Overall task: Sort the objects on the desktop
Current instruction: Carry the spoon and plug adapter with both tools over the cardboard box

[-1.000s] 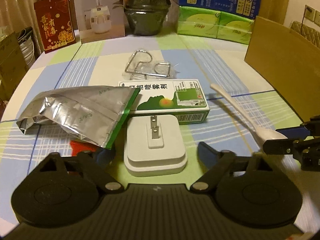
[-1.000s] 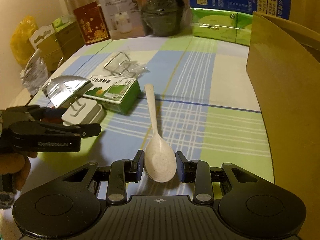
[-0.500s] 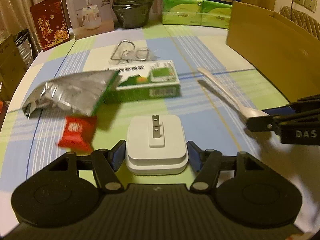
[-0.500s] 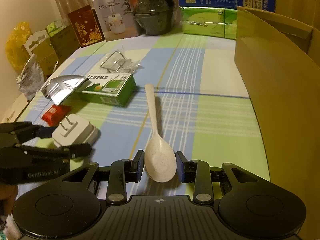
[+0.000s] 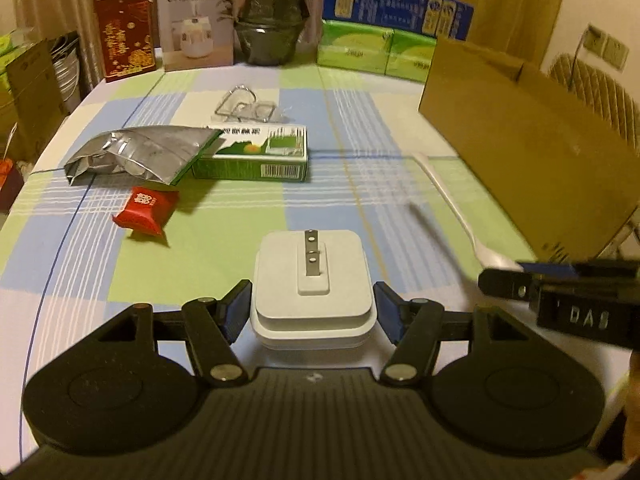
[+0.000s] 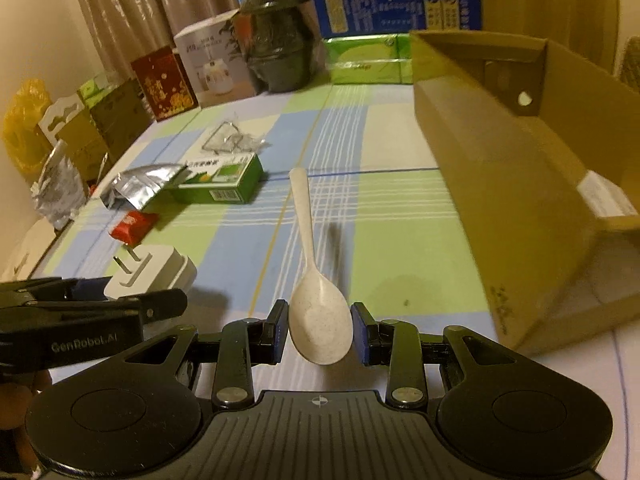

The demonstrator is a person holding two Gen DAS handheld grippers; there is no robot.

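Left wrist view: my left tongs point(image 5: 312, 307) clamp a smooth, square white plug adapter point(image 5: 313, 280) above the checked tablecloth point(image 5: 224, 240). My right tongs point(image 6: 320, 330) pinch the bowl of a speckled cream spoon point(image 6: 316, 280), beside the cardboard box point(image 6: 520, 184).

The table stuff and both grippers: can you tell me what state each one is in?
left gripper: shut on the white charger.
white charger: held, prongs up.
right gripper: shut on the spoon bowl.
spoon: held, handle pointing away.
cardboard box: open.
silver pouch: crumpled, overlapping the green box.
green box: lying flat.
red packet: lying sealed.
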